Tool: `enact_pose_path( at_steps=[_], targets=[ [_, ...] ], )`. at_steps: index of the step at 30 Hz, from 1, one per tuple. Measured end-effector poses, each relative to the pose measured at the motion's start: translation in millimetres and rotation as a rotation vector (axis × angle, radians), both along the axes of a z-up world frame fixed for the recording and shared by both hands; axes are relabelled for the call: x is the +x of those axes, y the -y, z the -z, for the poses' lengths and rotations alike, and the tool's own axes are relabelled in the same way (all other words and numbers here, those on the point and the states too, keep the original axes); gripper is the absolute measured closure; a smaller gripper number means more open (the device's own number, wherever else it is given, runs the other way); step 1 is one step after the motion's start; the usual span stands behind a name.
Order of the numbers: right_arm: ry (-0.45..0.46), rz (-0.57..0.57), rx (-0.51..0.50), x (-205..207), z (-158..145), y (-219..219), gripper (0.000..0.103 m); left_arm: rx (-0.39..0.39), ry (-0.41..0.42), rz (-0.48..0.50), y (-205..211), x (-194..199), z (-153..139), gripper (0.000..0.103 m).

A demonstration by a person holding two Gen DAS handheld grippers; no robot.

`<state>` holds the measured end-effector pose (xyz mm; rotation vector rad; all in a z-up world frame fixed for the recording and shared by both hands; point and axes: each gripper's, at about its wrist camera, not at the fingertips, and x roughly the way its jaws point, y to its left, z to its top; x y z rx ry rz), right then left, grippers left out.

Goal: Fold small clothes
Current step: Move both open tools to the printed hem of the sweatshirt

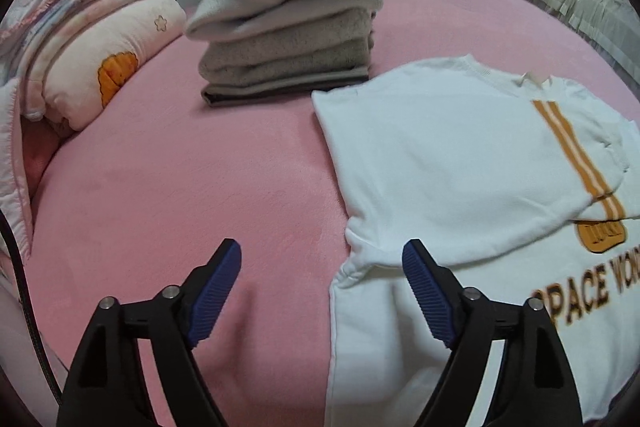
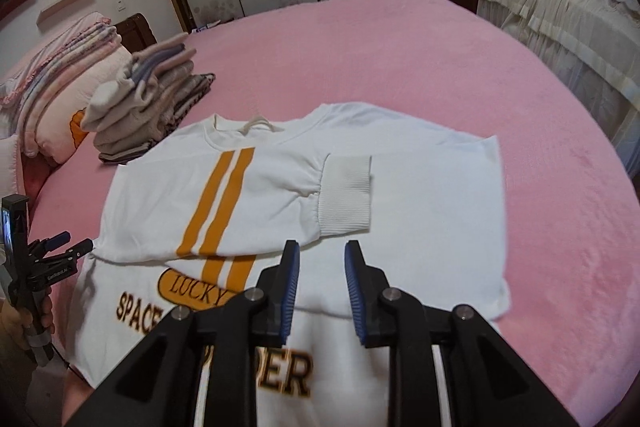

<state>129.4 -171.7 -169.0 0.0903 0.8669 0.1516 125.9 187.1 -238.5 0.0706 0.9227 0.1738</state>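
Partly cropped — sweatshirt (image 2: 420, 211) lettering

Both wrist views look steeply down, close over the shared white sweatshirt (image 1: 460, 155).

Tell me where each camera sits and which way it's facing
Left wrist: on the left gripper, angled down at the pink bed; its open fingers show.
Right wrist: on the right gripper, looking down over the white sweatshirt; its fingers, the other gripper and a hand show.
Shared: sweatshirt, folded stack, bed.
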Motion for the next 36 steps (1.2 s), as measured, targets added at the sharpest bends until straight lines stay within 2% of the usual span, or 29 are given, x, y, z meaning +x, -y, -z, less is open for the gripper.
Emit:
enact_pose_path(
  at_steps=[3, 9, 11, 14, 18, 25, 29, 31, 33, 35, 36],
  targets=[
    [0.029, 0.000, -0.006, -23.2, -20.3, 2.3, 0.080, -0.026, 0.045, -0.001, 7.1, -18.8, -26.1, 0.016],
    [0.101, 0.009, -0.019, -70.0, -54.9, 4.4, 0.080, -0.145, 0.150, -0.011, 23.1, -58.9, -70.0, 0.016],
    [0.132, 0.016, -0.006, -86.4, -63.7, 6.2, 0.080, -0.162, 0.182, 0.003, 31.7, -73.2, -78.2, 0.016],
    [0.151, 0.016, 0.030, -107.4, -69.8, 8.7, 0.080, -0.150, 0.210, 0.045, 50.4, -95.2, -88.3, 0.016],
    [0.176, 0.008, 0.040, -129.5, -74.4, 8.3, 0.080, -0.162, 0.244, 0.093, 67.8, -119.3, -95.5, 0.016],
    [0.267, -0.001, 0.047, -165.4, -80.0, 7.0, 0.080, -0.123, 0.232, 0.165, 87.5, -145.2, -91.1, 0.016],
    [0.259, -0.035, 0.046, -178.2, -76.1, 5.6, 0.080, -0.168, 0.189, 0.160, 81.6, -150.3, -81.7, 0.016],
    [0.233, -0.043, 0.011, -182.0, -71.5, 4.4, 0.079, -0.202, 0.180, 0.140, 72.9, -151.3, -76.0, 0.015],
    [0.230, -0.040, -0.001, -187.9, -66.0, 6.8, 0.069, -0.222, 0.167, 0.124, 64.7, -151.5, -68.1, 0.015],
    [0.226, -0.023, 0.004, -191.6, -60.1, 13.2, 0.051, -0.226, 0.153, 0.106, 57.5, -151.2, -59.4, 0.015],
    [0.222, -0.019, 0.014, -192.9, -56.9, 17.2, 0.046, -0.239, 0.141, 0.102, 51.8, -150.8, -52.4, 0.015]
  ],
)
